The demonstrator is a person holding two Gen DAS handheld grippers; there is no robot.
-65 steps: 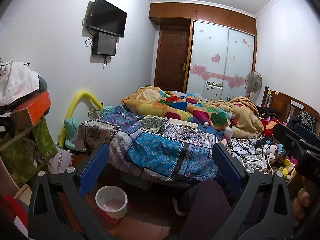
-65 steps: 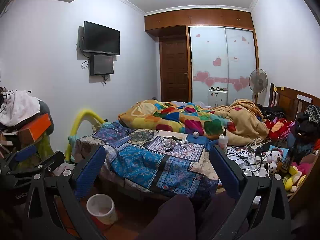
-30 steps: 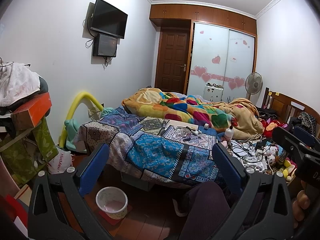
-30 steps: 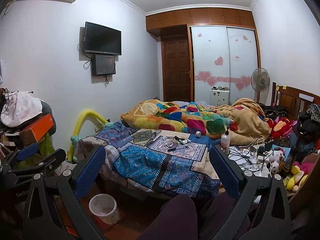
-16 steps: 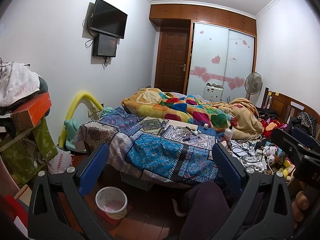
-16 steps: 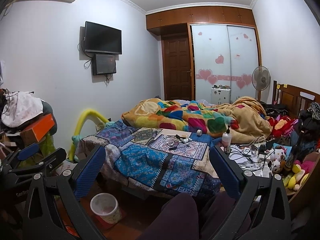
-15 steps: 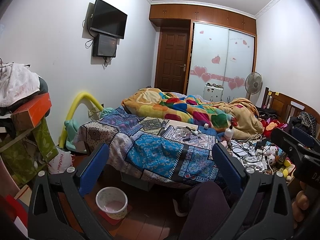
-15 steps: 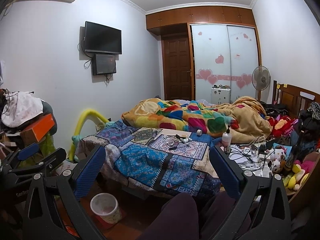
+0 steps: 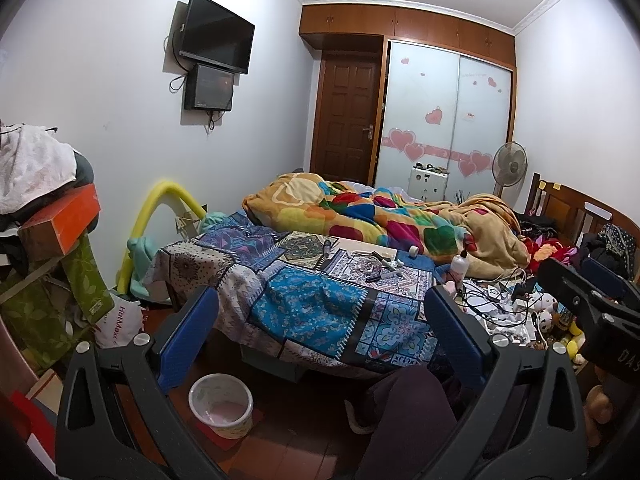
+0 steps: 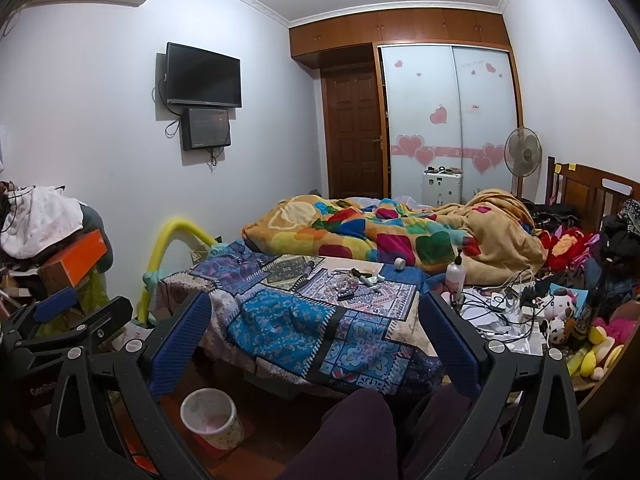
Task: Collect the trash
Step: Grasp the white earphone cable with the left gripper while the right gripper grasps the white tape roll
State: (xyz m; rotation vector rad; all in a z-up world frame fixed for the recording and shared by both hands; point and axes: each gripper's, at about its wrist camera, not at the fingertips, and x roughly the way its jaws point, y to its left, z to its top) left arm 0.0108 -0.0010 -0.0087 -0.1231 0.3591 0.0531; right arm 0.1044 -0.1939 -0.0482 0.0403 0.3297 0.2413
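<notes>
Domestic bedroom — unmade bed [image 9: 384, 232] with patchwork quilt [image 9: 320, 292], wall-mounted television [image 9: 216, 40], sliding-door wardrobe [image 10: 448, 120] with heart stickers, standing fan [image 10: 522, 152] — cluttered throughout.

In the left wrist view we record:
- Left gripper [image 9: 320, 336], blue pads spread wide, nothing between them.
- Right gripper [image 9: 592, 300], at the right edge; we cannot tell how its jaws stand.
- White waste bin [image 9: 221, 405], upright on the red floor, below the bed's near corner.
- Bed [image 9: 320, 300] under a blue patchwork cover; small loose items [image 9: 380, 268] lie on it.
- Colourful quilt [image 9: 380, 220], bunched behind.
- White pump bottle [image 9: 460, 266], upright beside tangled cables [image 9: 492, 300].
- Person's dark-clad knee [image 9: 408, 408], foreground.
</notes>
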